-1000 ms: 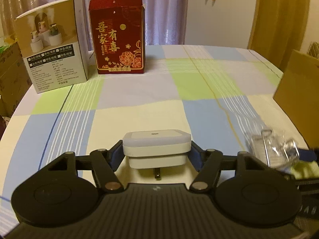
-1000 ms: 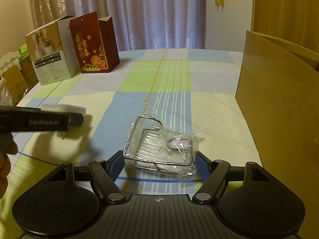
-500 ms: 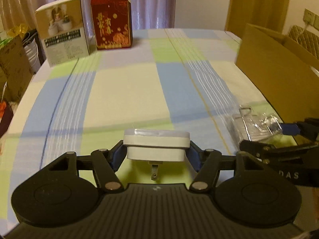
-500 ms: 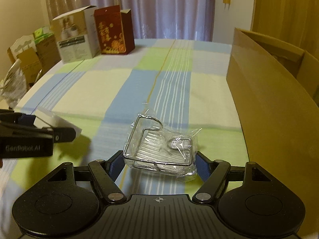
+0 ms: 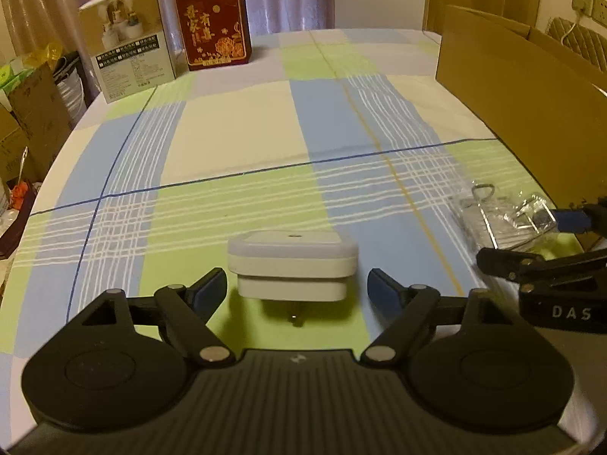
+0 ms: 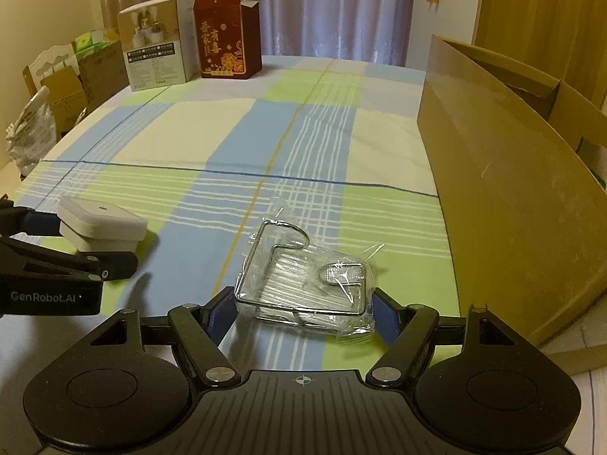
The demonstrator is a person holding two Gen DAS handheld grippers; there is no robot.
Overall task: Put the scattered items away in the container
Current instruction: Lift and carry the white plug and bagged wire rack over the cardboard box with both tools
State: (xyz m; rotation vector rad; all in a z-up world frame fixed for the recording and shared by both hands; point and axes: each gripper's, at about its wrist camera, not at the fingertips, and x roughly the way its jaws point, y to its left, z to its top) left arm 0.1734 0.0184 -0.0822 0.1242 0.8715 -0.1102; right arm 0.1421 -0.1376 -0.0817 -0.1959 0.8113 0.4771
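A table (image 5: 235, 140) draped in a smooth cloth of pale yellow, blue and green checks crossed by thin white and navy lines fills both views. Along its right side stands the container, a large brown cardboard box (image 6: 504, 174) with plain matte walls and open flaps. At the far edge stand two upright cartons side by side: a white product box (image 5: 129, 41) printed with a photo and small text, and a dark red box (image 5: 212, 19) with gold characters and flowers. The left gripper (image 5: 297, 284) has its black arms spread wide, the blue-padded fingertips standing clear on either side of a white plug adapter (image 5: 292, 265), a rounded-corner rectangular block of glossy plastic in two stacked tiers with a metal prong showing beneath it; in the right wrist view it sits on the cloth near the table's front left, its shadow directly under it, so nothing grips it. The right gripper (image 6: 301, 313) brackets a wire rack (image 6: 303, 284), a bent chrome frame with a curved hook, sealed in a crinkled clear plastic bag; its blue pads lie against the bag's two sides near the front of the table just beside the cardboard wall, but whether they press it firmly I cannot tell.
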